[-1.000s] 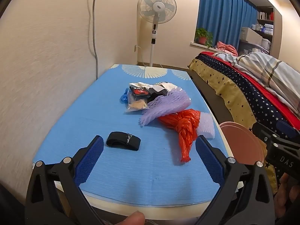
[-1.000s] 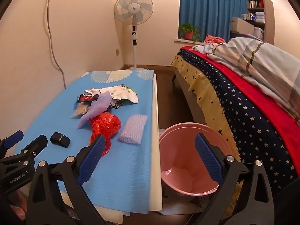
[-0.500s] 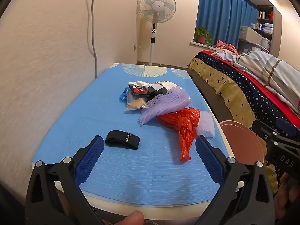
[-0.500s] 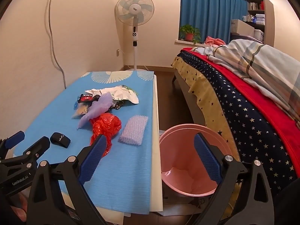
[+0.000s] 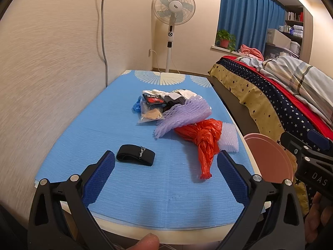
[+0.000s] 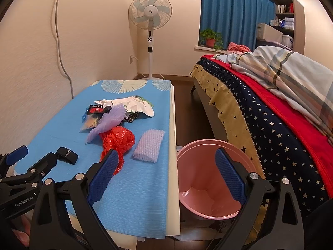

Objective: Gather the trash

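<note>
Trash pile (image 5: 179, 114) on table (image 5: 87, 137); bin (image 6: 208, 177) right of it.

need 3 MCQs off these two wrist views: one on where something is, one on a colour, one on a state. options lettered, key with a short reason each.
1. Where is the pink bin?
A. on the table
B. on the floor between table and bed
C. on the bed

2. What colour is the crumpled plastic bag?
A. red
B. green
C. black

3. How are the two grippers?
A. both shut on trash
B. left shut, right open
C. both open and empty

Key:
1 B: the bin stands low beside the table edge, in the gap before the bed.
2 A: the bag is red in both views.
3 C: the left gripper and right gripper have their jaws wide apart with nothing between.
</note>
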